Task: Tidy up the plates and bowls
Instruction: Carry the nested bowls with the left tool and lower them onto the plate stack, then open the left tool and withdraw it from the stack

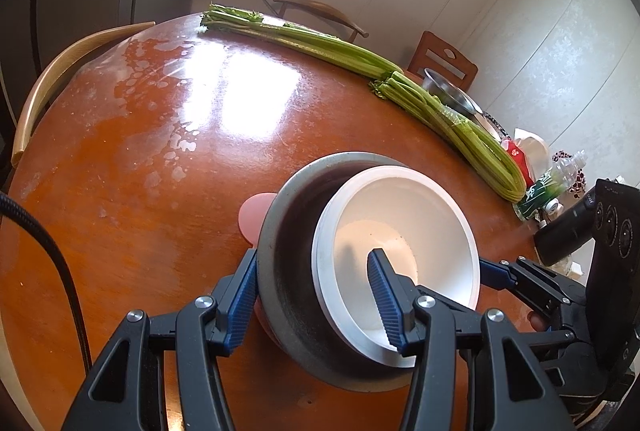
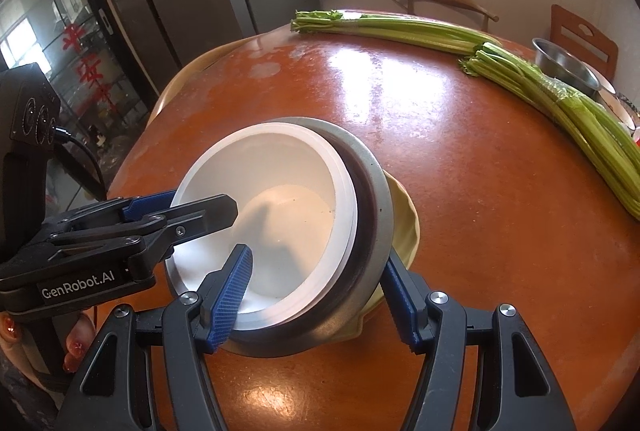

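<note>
Gripping the stacked rims at lower center, the left claw and right claw are both pinching the white bowl nested inside the grey bowl. Nesting is looking complete; the steel bowl at upper right is remaining unsorted on the counter.

On the round, glossy orange-brown wooden table, a white bowl sits nested inside a grey-rimmed dark bowl, with a flat pink piece showing just behind them. The left gripper clamps both bowls' near walls between its 2 blue ribbed pads, 1 outside the grey bowl, 1 inside the white. The right gripper reaches to the white bowl's right rim, and 2 long green celery bunches lie across the far side.
</note>
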